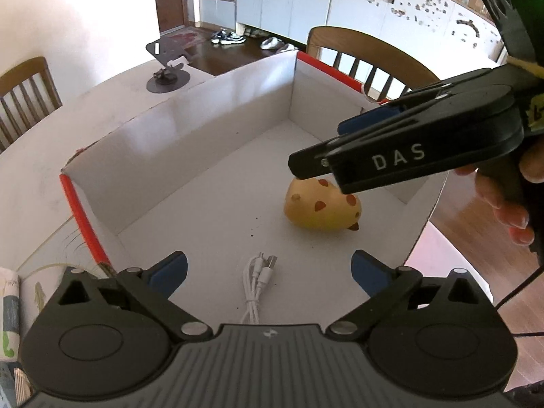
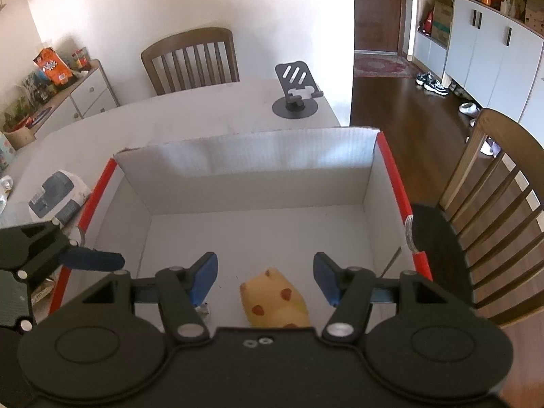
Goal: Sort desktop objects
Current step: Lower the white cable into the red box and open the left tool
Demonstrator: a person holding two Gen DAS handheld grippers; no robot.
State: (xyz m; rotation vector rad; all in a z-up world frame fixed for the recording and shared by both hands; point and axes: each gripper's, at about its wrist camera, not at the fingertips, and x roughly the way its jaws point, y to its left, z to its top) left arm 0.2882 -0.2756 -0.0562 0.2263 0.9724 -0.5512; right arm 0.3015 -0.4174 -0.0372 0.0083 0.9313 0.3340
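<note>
A white cardboard box [image 1: 204, 129] with red edges stands on the table. On its floor lie a coiled white USB cable [image 1: 258, 282] and a yellow toy with orange spots [image 1: 319, 207]. My left gripper [image 1: 268, 265] hangs open wide just above the cable, with nothing between its blue pads. My right gripper [image 1: 319, 146] hovers over the toy. In the right wrist view the right gripper [image 2: 265, 268] is open, and the toy [image 2: 272, 299] lies below and between its jaws, clear of the pads. One blue finger [image 2: 95, 260] of the left gripper shows at the box's [image 2: 255, 156] left wall.
A dark phone stand [image 2: 295, 98] stands on the table beyond the box. A tissue pack [image 2: 57, 197] lies left of the box. Wooden chairs [image 2: 190, 61] stand at the far side and the right side [image 2: 493, 210]. A hand [image 1: 510, 210] holds the right gripper.
</note>
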